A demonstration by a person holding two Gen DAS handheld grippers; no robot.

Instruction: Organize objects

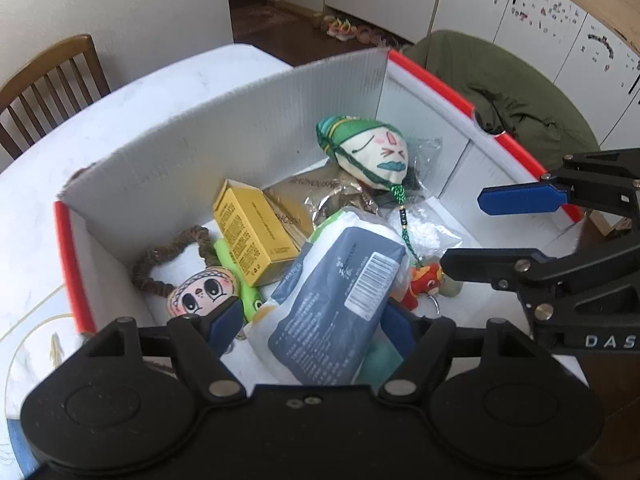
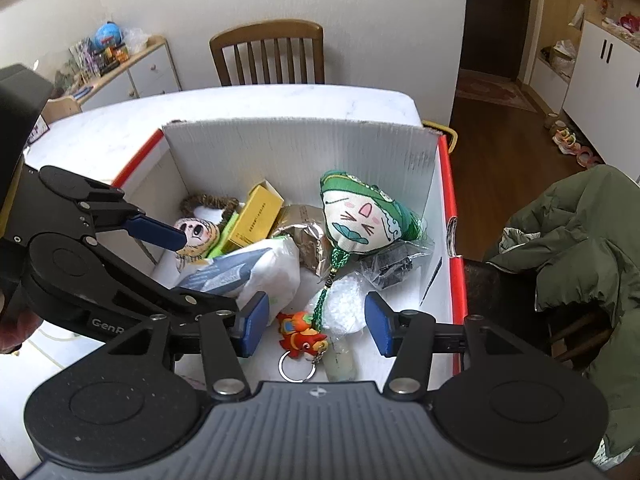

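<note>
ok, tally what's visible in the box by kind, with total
Plush face toys: 2 (green-hooded one, small one on a braided loop)
Keychain figures: 1 (red)
Cartons: 1 (yellow)
Packets and bags: 4 (blue-white pack, foil, clear with dark contents, clear with white contents)
Total: 8

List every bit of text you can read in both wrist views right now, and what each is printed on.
"DAS": right gripper arm, cut off at the frame edge.
"GenR": left gripper arm, partly hidden.
Blue-grey packet: barcode and print, too small to read.
Yellow box: side print too small.
Foil pouch: lettering upside down and creased, not legible.
</note>
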